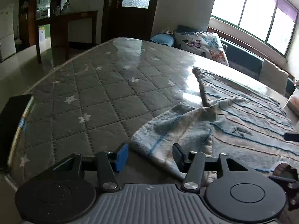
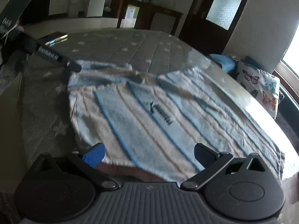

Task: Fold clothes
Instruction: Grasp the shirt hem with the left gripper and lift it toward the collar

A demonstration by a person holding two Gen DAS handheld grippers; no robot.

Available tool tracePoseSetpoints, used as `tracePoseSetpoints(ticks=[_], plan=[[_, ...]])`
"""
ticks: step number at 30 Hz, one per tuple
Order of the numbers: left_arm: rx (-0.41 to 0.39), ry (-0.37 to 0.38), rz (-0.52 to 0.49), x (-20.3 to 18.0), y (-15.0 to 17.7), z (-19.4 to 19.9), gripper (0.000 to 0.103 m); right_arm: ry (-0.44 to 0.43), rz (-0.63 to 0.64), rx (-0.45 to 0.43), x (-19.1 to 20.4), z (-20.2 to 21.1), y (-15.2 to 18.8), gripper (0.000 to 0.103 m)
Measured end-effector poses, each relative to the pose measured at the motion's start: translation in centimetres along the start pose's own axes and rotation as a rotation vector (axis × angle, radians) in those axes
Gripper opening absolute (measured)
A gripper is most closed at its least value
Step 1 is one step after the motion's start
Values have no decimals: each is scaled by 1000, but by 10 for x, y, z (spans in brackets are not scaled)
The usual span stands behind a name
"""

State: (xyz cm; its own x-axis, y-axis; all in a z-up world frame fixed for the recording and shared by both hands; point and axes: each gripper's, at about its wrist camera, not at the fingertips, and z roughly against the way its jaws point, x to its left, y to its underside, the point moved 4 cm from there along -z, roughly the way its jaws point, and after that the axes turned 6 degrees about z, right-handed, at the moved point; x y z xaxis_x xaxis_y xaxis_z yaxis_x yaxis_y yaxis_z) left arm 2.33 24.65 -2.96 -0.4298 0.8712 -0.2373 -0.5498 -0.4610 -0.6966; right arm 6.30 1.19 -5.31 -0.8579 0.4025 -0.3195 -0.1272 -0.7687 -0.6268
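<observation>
A light blue and white striped garment (image 2: 149,115) with dark lettering lies spread on a grey quilted star-patterned table cover (image 1: 89,97). In the left wrist view the garment (image 1: 233,123) lies to the right, with one sleeve (image 1: 168,130) folded toward me. My left gripper (image 1: 150,155) is open, its jaws at the sleeve's near edge. My right gripper (image 2: 149,155) is open wide over the garment's near hem. The left gripper also shows in the right wrist view (image 2: 72,65) at the far left sleeve.
A dark book (image 1: 13,123) lies at the table's left edge. A butterfly-print pillow (image 1: 203,44) and a blue cushion (image 1: 162,39) sit on a bench beyond the table under the window. Dark wooden furniture (image 1: 61,22) and a door (image 1: 129,5) stand behind.
</observation>
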Motion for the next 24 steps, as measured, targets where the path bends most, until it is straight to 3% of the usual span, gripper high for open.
tracePoseSetpoints(ticks=[5, 10, 21, 23, 24], plan=[[0, -6, 6, -3, 0, -3, 56, -32, -13, 35, 8, -20, -5, 103], [0, 1, 12, -2, 0, -3, 50, -49, 17, 1, 16, -19, -18, 103], [7, 20, 50, 0, 0, -1, 50, -88, 0, -9, 38, -56, -56, 103], [3, 21, 48, 1, -1, -1, 40, -78, -1, -10, 42, -58, -58, 103], [1, 22, 45, 1, 0, -1, 29, -76, -5, -7, 42, -58, -59, 103]])
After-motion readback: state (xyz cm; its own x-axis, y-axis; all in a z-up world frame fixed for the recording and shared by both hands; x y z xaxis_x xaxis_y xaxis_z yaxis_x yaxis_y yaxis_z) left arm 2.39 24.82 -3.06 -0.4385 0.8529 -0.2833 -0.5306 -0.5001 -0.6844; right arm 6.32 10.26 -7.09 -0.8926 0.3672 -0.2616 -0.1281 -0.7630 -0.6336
